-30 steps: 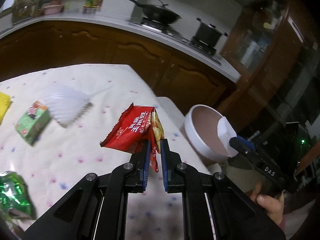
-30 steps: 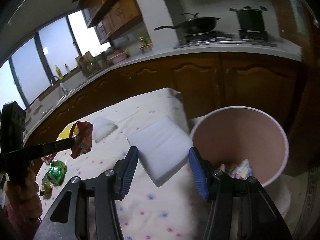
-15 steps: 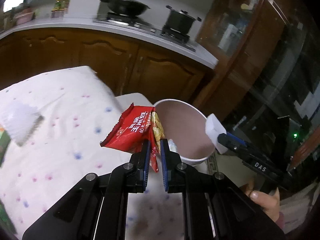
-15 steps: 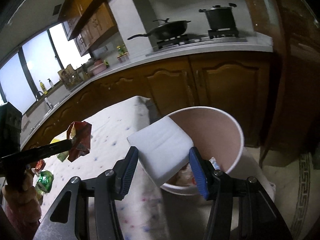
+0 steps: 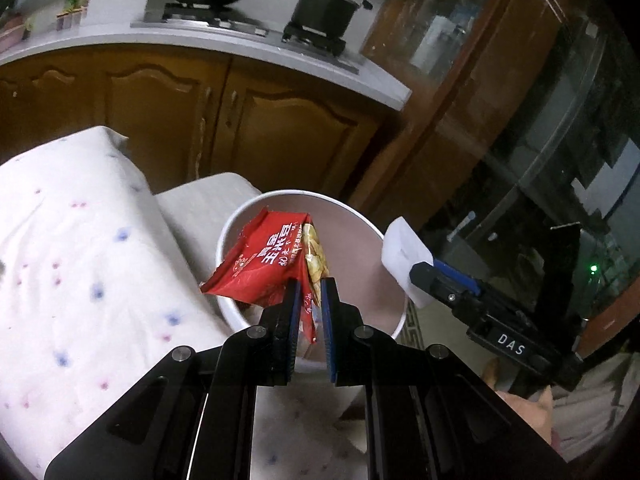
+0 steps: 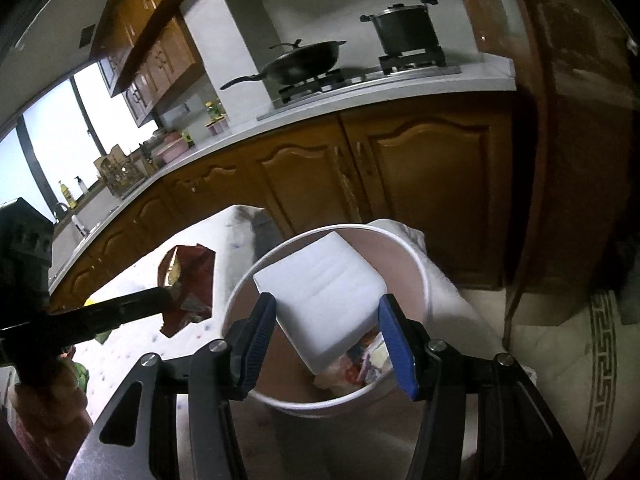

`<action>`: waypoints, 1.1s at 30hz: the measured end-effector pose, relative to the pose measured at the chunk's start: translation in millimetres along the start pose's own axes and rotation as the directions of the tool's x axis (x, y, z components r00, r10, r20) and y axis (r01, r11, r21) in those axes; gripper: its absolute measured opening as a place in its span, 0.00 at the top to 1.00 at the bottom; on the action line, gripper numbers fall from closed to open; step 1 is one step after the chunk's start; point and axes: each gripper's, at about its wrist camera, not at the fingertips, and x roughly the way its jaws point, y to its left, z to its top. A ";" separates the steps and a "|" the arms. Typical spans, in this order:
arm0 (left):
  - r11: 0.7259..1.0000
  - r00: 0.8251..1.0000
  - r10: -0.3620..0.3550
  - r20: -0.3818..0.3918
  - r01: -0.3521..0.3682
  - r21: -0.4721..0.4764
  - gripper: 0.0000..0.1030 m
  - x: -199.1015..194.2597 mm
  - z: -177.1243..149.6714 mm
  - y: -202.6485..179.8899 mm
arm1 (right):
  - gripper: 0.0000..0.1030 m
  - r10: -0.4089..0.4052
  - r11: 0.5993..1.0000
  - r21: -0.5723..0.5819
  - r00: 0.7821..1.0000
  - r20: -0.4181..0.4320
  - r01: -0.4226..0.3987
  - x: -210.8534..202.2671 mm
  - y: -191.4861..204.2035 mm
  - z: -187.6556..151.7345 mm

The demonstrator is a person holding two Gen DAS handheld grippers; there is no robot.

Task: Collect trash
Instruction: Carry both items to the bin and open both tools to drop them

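Observation:
My left gripper [image 5: 310,292] is shut on a red snack wrapper [image 5: 268,266] and holds it over the near rim of the round white bin [image 5: 384,236]. My right gripper [image 6: 326,320] is shut on a white foam block [image 6: 324,276] and holds it above the bin's [image 6: 428,280] mouth. Trash lies in the bin's bottom [image 6: 368,356]. The right gripper with the foam block [image 5: 400,252] shows at the bin's right rim in the left wrist view. The left gripper and wrapper [image 6: 188,276] show to the bin's left in the right wrist view.
A table with a white dotted cloth [image 5: 72,248] lies left of the bin. Brown kitchen cabinets [image 6: 400,184] and a counter with a wok [image 6: 304,64] and a pot [image 6: 404,32] stand behind. A dark cabinet [image 5: 520,160] stands to the right.
Both grippers have moved from over the table toward the bin. The wrapper and the foam block now hang over its opening.

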 end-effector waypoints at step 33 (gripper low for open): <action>0.999 0.995 0.028 -0.091 -0.031 -0.028 0.59 37.2 -2.2 9.3 | 0.36 -0.016 0.999 0.038 0.997 -0.076 0.019 25.3 -22.5 5.8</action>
